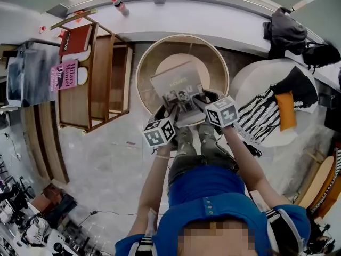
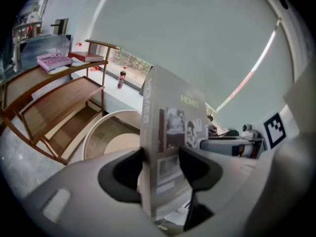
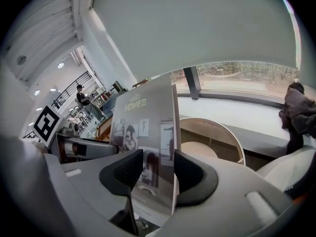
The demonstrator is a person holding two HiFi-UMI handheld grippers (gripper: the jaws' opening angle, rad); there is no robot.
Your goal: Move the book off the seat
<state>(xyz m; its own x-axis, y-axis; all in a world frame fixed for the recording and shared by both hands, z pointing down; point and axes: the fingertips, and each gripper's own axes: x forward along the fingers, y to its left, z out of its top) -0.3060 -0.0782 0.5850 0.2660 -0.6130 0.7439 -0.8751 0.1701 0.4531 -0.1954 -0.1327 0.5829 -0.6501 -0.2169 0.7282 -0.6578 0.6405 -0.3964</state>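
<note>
book: gripped in both claws; the book (image 1: 177, 84) is held up over the round seat (image 1: 143, 71), not lying flat on it
contact with seat: cannot be told; the far edge is seen over the cushion, and no gap is confirmed in any view
left claw: the left claw (image 2: 160, 168) is closed on the book at the spine-side near corner, pads pressed on both covers
right claw: the right claw (image 3: 154, 174) is closed on the book at the page-edge near corner, pads pressed on both covers
direction from claws: the book extends straight ahead of both claws, away from the person and toward the window ledge (image 1: 213, 20)
long axis: judged to run along the pointing line of the claws, with the near short edge held
nearer hand: neither; the hold is shared evenly, one claw per near corner
ways off the seat: wooden shelf unit (image 1: 101, 63) to the left, white chair (image 1: 245, 76) to the right, floor (image 1: 106, 159) on the near side
key relation: the seat lies directly under the book, so a sideways or backward carry past the rim is judged to be needed
risk: the book could be twisted if the claws are not moved together
</note>
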